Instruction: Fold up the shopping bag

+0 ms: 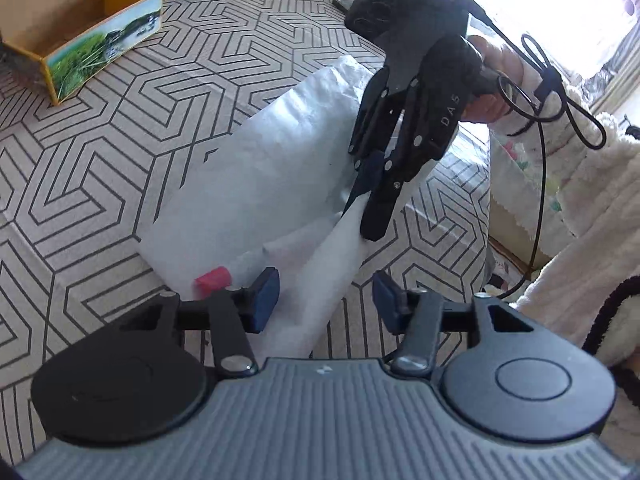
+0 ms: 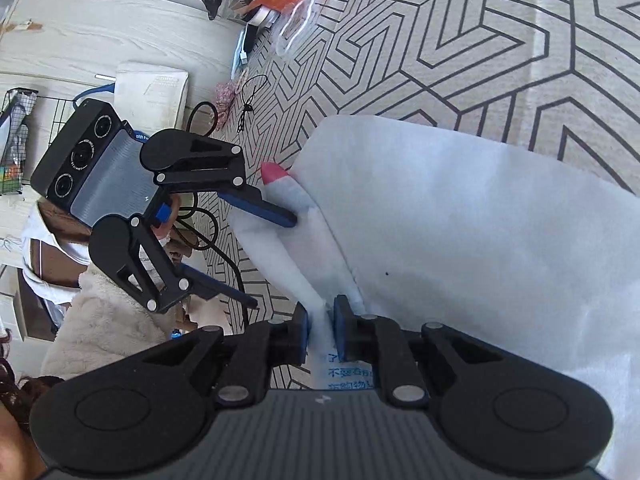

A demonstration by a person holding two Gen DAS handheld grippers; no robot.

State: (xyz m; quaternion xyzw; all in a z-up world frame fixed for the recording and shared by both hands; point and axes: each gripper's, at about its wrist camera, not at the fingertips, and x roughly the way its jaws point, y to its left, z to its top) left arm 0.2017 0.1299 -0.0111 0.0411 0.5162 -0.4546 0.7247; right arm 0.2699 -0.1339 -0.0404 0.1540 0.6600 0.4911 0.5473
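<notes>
My right tongs [image 2: 321, 334] pinch a gathered strip of the white non-woven shopping bag [image 2: 460, 220], which lies on the patterned tablecloth [image 2: 440, 40]. My left tongs [image 1: 326, 294] stand open astride the same strip. Light, limp fabric; best taken at edges or folds.

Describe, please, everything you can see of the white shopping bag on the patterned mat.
The shopping bag is white, soft, non-woven-looking fabric, lying mostly flat on the geometric-patterned mat. A narrow strip is lifted from its edge. A pink tip shows at one end, and blue print near the right tool, which is shut on the strip. The left tool stands open around it, one finger resting on the fabric.
</notes>
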